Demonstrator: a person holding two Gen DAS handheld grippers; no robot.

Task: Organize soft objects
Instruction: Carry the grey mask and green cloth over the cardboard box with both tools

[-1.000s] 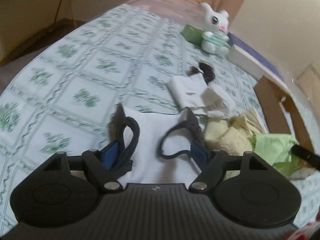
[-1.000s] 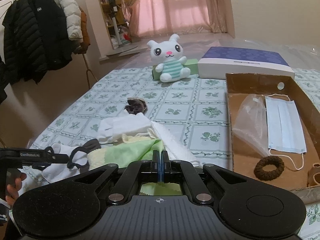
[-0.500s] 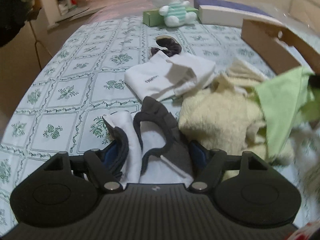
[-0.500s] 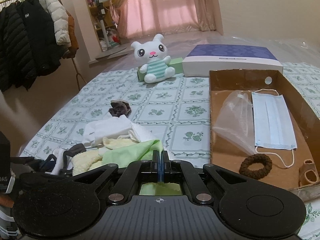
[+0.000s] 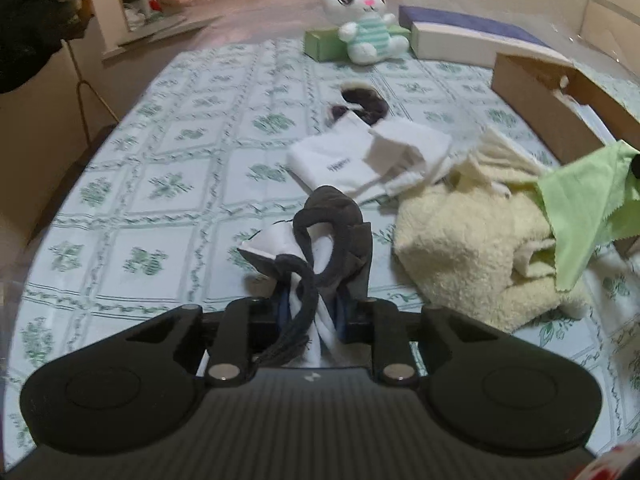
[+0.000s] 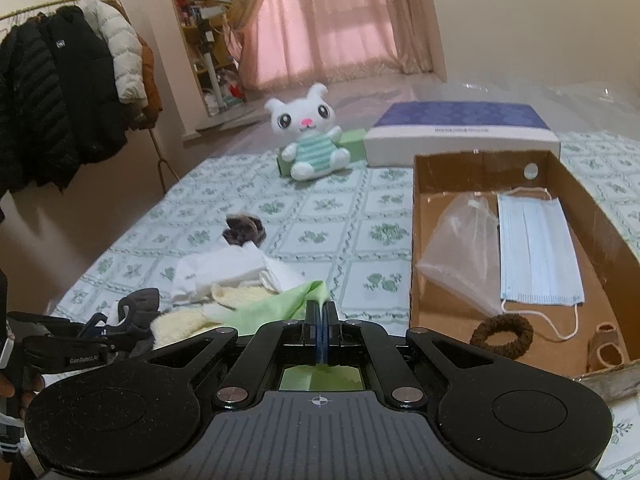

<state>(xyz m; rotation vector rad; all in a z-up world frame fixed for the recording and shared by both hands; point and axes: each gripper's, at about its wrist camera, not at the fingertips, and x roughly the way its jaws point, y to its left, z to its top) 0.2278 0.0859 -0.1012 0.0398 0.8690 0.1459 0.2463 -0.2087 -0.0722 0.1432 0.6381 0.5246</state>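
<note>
Closing on the bunched grey-and-white sock (image 5: 326, 240), the left gripper (image 5: 311, 312) has its jaws drawing in with the fabric already pinched between the blue pads; in my judgement the grip should settle fully on the thick bundle before any lift, so the loose cuff does not slip out. In the left wrist view the sock sits at the near middle of the bench (image 5: 160, 152), just left of the cream towel (image 5: 472, 252), with the white socks (image 5: 360, 160) farther off. The right wrist view adds what that one cannot show: the right gripper (image 6: 321, 320) is clenched on the green cloth (image 6: 276, 308), and the cardboard box (image 6: 440, 168) at right already holds a face mask (image 6: 536, 248), a plastic bag (image 6: 460, 248) and a brown scrunchie (image 6: 502, 330).
</note>
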